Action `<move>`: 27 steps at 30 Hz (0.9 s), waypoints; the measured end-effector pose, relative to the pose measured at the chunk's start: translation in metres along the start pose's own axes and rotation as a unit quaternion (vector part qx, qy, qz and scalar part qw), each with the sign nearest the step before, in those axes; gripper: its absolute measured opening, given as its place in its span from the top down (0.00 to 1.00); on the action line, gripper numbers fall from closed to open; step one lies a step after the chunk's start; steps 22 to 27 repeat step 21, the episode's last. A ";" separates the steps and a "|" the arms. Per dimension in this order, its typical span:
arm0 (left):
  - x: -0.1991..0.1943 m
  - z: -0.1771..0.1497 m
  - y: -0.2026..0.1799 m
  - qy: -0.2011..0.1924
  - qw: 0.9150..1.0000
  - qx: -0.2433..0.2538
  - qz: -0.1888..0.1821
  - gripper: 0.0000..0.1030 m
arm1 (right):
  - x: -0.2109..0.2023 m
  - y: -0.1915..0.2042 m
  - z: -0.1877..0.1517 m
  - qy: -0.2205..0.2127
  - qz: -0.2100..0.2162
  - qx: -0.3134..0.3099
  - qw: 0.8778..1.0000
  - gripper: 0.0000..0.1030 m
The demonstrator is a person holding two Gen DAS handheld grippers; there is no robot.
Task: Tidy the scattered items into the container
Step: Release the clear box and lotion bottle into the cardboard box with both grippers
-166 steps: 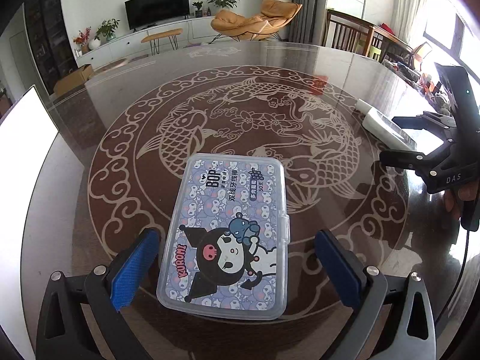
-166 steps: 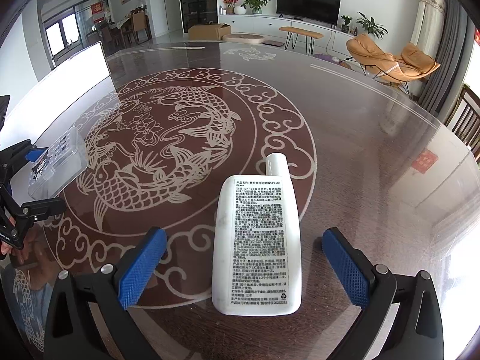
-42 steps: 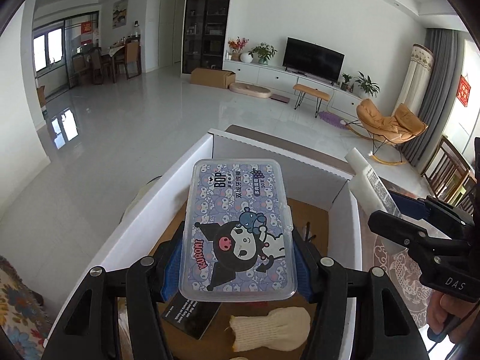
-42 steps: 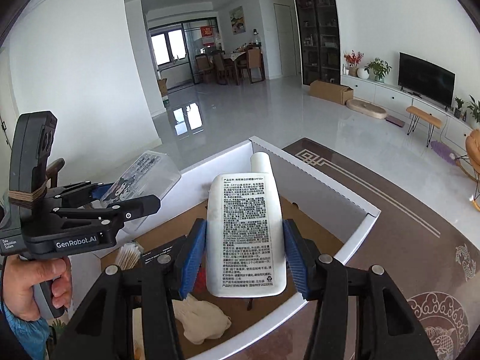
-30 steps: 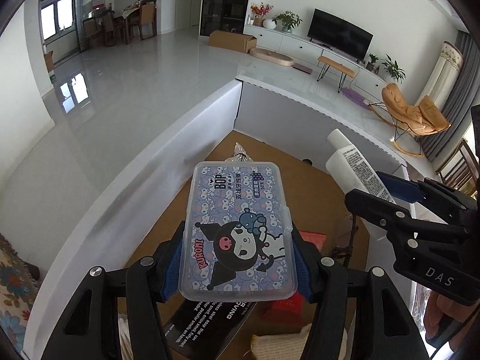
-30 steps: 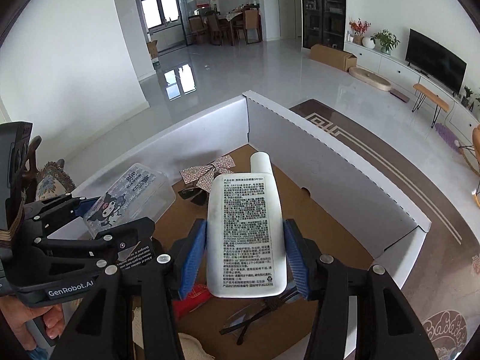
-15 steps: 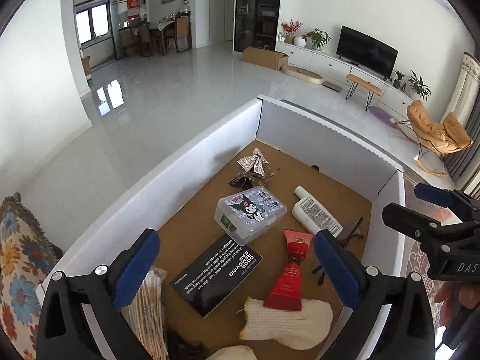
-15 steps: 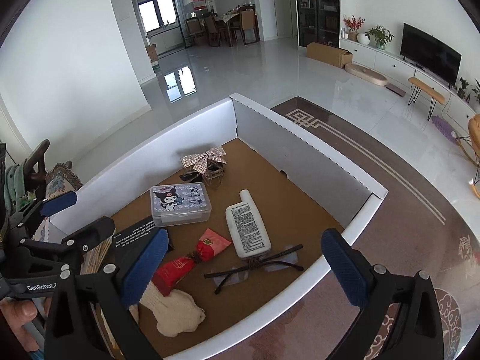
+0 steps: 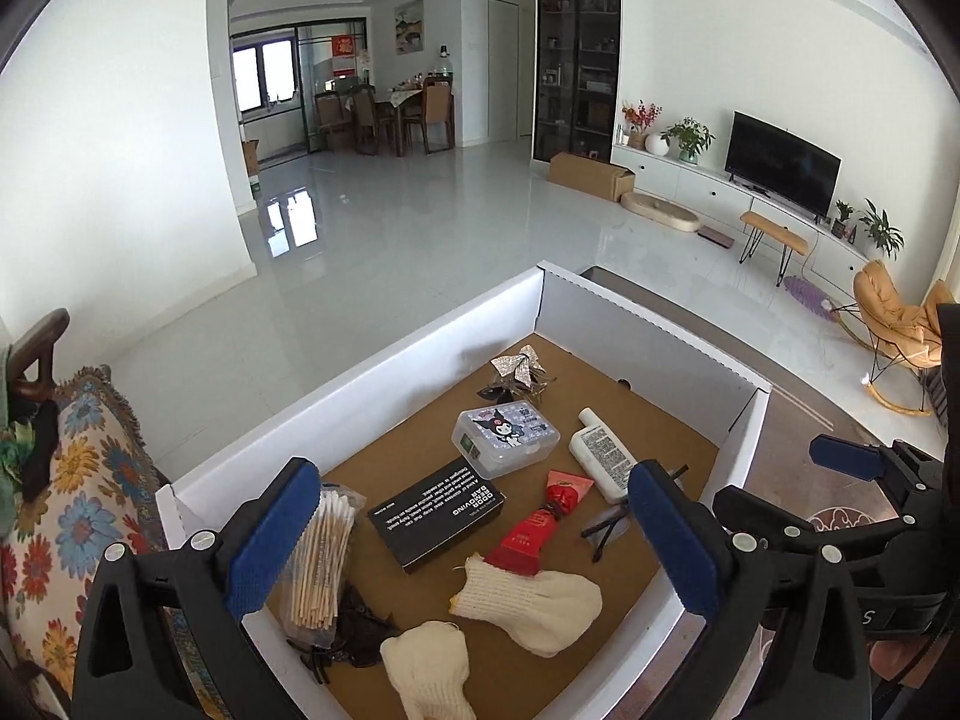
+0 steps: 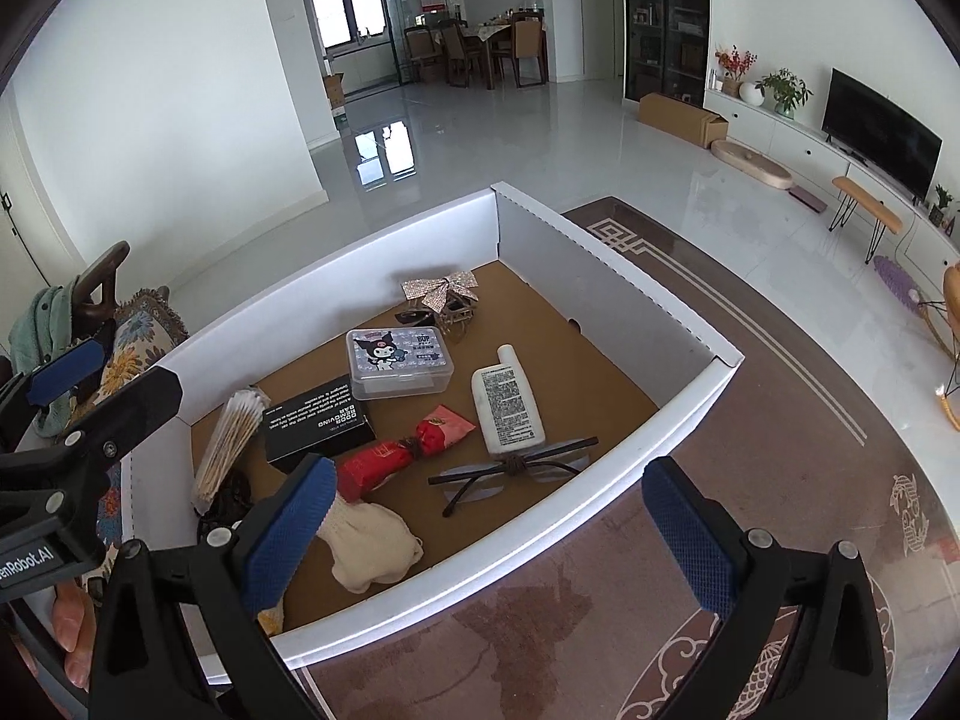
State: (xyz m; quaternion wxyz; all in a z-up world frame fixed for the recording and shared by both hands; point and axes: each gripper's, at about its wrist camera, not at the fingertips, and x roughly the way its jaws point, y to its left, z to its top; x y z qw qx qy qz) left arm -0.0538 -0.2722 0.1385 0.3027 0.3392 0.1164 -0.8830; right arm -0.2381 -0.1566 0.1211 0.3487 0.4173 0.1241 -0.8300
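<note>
With both tongs, left (image 9: 474,534) and right (image 10: 489,534), spread apart and empty, we judged the light, stiff, slippery bottle (image 10: 507,401), lying inside the box (image 10: 606,267) beside the clear case (image 10: 398,363), best gripped across its flat sides.

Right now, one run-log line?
phase: release done | left gripper: open, empty | right gripper: open, empty | case, bottle: in box

Two handheld black tongs: the left tongs (image 9: 474,540) and the right tongs (image 10: 489,531) share one build, angular black plastic arms tipped with textured blue pads (image 9: 273,540) and studded with silver screws (image 9: 200,538). White lettering reading "enRobot.AI" (image 10: 27,561) marks the left unit's body in the right wrist view; a white "S" (image 9: 866,618) shows on the right unit's.
</note>
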 end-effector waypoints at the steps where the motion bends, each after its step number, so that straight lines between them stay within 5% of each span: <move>1: -0.003 0.001 0.002 -0.004 1.000 -0.003 0.001 0.00 | -0.001 0.000 0.001 -0.001 -0.002 -0.002 1.000 0.01; 27: -0.012 0.000 0.014 -0.019 0.998 -0.050 -0.017 0.00 | 0.009 0.008 0.004 0.002 -0.005 -0.008 1.000 0.01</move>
